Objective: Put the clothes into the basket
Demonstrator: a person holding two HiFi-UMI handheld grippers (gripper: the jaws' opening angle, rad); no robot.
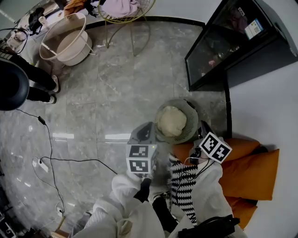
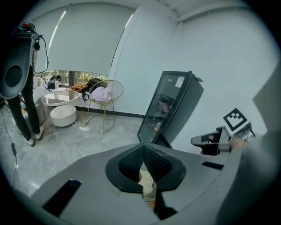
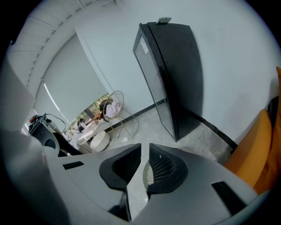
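A round grey-green basket (image 1: 188, 113) stands on the floor with a cream garment (image 1: 171, 122) lying in it. Just left of the basket, my left gripper (image 2: 142, 147) is shut with nothing between its pads. A bit of the cream garment (image 2: 146, 179) shows below the jaws. My right gripper (image 3: 145, 148) hangs at the basket's right side, its jaws all but closed and empty. A slice of the basket's ribbed rim (image 3: 149, 176) shows through the slit. A black-and-white zigzag garment (image 1: 183, 182) lies below the basket, between my two arms.
Orange cushions (image 1: 252, 173) lie on the right by the white wall. A black glass-door cabinet (image 1: 222, 42) stands behind the basket. Far off are a wire chair with pink clothes (image 1: 122, 8), a white tub (image 1: 66, 40) and a person's legs (image 1: 37, 79). Cables (image 1: 51, 160) trail on the left floor.
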